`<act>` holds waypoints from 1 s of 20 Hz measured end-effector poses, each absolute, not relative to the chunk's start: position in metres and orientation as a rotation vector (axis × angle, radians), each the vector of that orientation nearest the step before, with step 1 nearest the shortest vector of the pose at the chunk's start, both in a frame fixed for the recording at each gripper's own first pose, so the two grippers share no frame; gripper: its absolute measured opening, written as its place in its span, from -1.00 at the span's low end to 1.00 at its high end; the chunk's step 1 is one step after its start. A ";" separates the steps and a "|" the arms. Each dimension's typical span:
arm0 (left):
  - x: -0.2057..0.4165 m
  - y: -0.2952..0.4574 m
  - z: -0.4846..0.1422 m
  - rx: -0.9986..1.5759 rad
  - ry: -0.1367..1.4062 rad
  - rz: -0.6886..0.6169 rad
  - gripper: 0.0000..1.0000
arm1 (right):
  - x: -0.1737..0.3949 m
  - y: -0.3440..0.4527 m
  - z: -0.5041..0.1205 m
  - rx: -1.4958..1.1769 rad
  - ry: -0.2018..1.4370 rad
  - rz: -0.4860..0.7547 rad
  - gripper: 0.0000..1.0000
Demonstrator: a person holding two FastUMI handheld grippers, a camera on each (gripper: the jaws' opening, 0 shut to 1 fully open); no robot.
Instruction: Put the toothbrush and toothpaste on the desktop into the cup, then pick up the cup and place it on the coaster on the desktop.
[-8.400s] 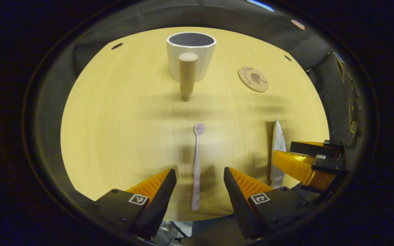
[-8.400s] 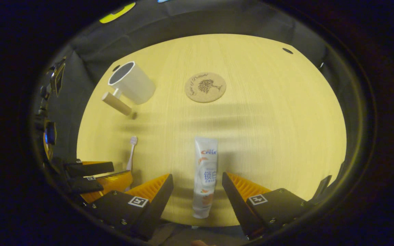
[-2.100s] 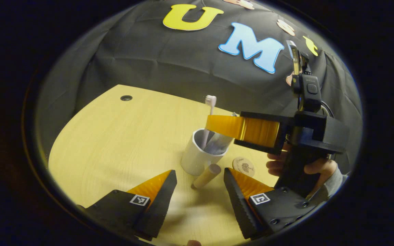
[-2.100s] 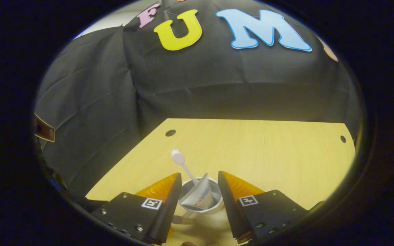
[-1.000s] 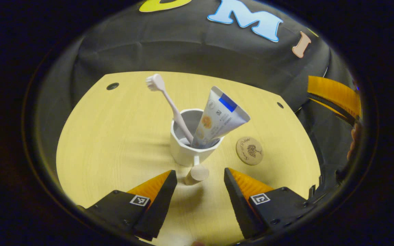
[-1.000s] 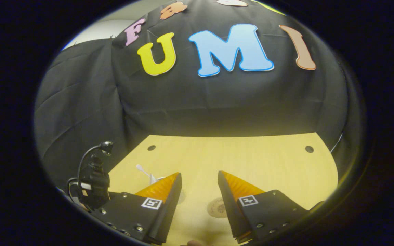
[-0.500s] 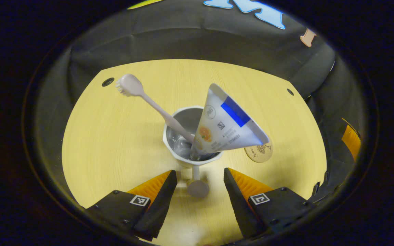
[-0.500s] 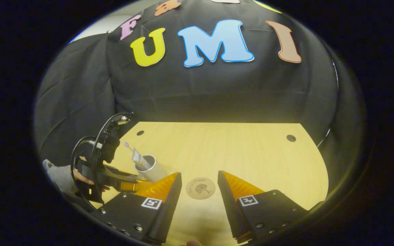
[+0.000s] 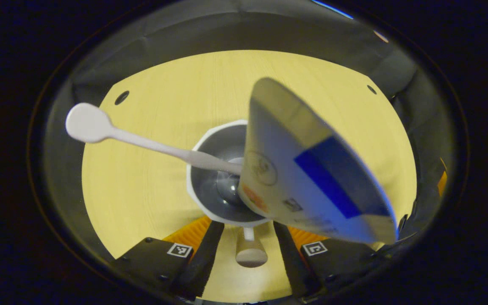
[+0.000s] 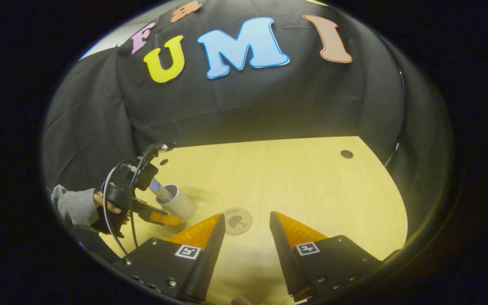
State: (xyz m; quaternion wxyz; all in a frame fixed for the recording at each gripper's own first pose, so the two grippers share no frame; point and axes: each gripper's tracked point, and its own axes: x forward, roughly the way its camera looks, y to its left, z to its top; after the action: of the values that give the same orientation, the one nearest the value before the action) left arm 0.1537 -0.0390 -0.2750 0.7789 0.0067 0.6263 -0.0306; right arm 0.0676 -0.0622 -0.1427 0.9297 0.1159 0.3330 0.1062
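The desktop (image 10: 295, 186) was the widest thing in both views, bare yellow wood with small round holes (image 10: 346, 154) near its far corners. On it stood the cup (image 9: 223, 182), upright, its handle (image 9: 250, 250) pointing back between the left gripper (image 9: 248, 237) fingers. In the left gripper view the jaws stood on either side of the handle and close to it, but whether they pressed on it could not be told. The toothpaste (image 9: 311, 169) leaned out of the cup toward the camera, and the toothbrush (image 9: 142, 142) slanted out the other way. So the first half of the task looked done; what was left was lifting the cup and setting it on the coaster (image 10: 237, 220).

In the right gripper view the coaster lay flat just beside the cup, apart from it, with nothing on it. The right gripper (image 10: 246, 231) hung above the near edge, released and holding nothing. A hand (image 10: 108, 207) in a grey sleeve held the left gripper at the cup. The leaning toothpaste hid much of the left gripper view, and I judged it could shift on the lift
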 end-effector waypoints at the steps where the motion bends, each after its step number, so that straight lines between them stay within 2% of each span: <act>1: 0.155 -0.037 -0.278 0.011 1.359 -0.052 0.54 | 0.066 -0.064 -0.144 0.243 0.687 0.212 0.33; 2: 0.157 -0.037 -0.279 -0.001 1.363 -0.051 0.50 | 0.066 -0.065 -0.146 0.247 0.691 0.210 0.33; 6: 0.158 -0.038 -0.283 -0.005 1.363 -0.036 0.09 | 0.063 -0.068 -0.148 0.247 0.700 0.202 0.33; 7: 0.158 -0.039 -0.283 -0.004 1.364 -0.036 -0.10 | 0.062 -0.069 -0.149 0.249 0.701 0.199 0.33; 8: 0.159 -0.037 -0.281 -0.003 1.361 -0.030 -0.10 | 0.062 -0.070 -0.148 0.251 0.702 0.197 0.33; 9: 0.157 -0.038 -0.281 0.003 1.359 -0.026 -0.36 | 0.063 -0.071 -0.148 0.255 0.703 0.191 0.33; 11: 0.157 -0.042 -0.279 0.008 1.344 -0.021 -0.36 | 0.063 -0.071 -0.150 0.263 0.706 0.187 0.33; 14: 0.165 -0.044 -0.278 0.033 1.304 -0.029 -0.19 | 0.062 -0.074 -0.149 0.268 0.704 0.179 0.33; 15: 0.165 -0.047 -0.276 0.042 1.299 -0.037 -0.26 | 0.062 -0.074 -0.148 0.267 0.705 0.177 0.33; 16: 0.167 -0.052 -0.273 0.046 1.291 -0.048 -0.19 | 0.061 -0.075 -0.148 0.267 0.705 0.174 0.33; 20: 0.168 -0.082 -0.267 0.068 1.269 -0.108 -0.27 | 0.061 -0.076 -0.147 0.276 0.701 0.170 0.33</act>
State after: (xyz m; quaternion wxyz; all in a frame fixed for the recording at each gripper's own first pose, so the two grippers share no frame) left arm 0.1679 -0.0823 -0.2675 0.8035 0.0318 0.5923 -0.0506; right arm 0.0611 -0.0764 -0.1466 0.9263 0.1344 0.3420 0.0829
